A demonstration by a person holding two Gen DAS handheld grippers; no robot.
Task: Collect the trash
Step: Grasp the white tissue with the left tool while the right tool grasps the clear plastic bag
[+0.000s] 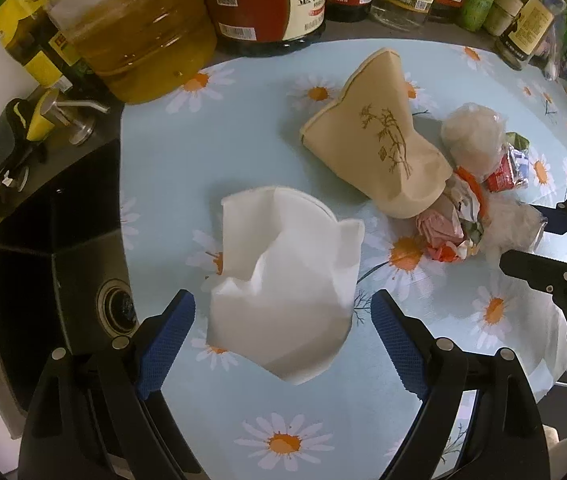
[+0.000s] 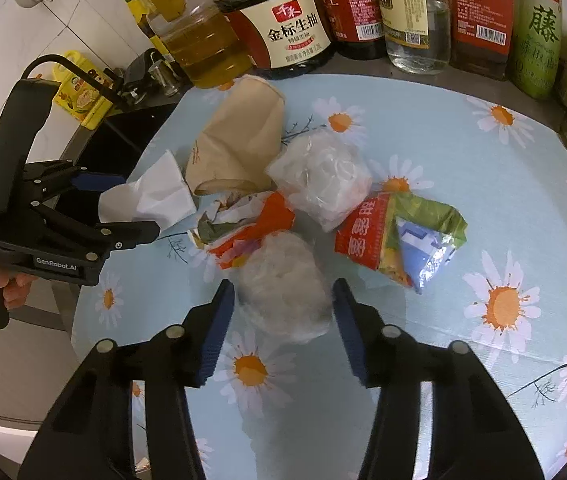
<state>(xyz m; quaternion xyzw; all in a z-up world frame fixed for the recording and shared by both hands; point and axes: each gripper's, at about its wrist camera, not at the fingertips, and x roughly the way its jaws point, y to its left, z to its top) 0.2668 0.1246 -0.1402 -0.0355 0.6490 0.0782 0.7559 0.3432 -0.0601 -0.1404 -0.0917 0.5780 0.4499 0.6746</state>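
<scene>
Left hand-held gripper (image 1: 283, 320) wide open around tissue (image 1: 283, 276), sink (image 1: 55, 248) only in left view, right hand-held gripper (image 2: 283, 304) closed on plastic wad (image 2: 283, 288), red wrapper (image 2: 399, 236) clear only there

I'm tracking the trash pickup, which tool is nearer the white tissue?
Left. The left tool has the white tissue between its open fingers; the right tool sits apart, around a crumpled clear plastic wad.

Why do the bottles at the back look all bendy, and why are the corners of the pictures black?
Left wrist view: the fisheye lens curves the bottles outward and leaves black corners; the white tissue is bright and a bit washed out. Right wrist view: the same bending tilts the bottles, while the trash wrapper in the middle stays sharp and the tablecloth shines softly.
</scene>
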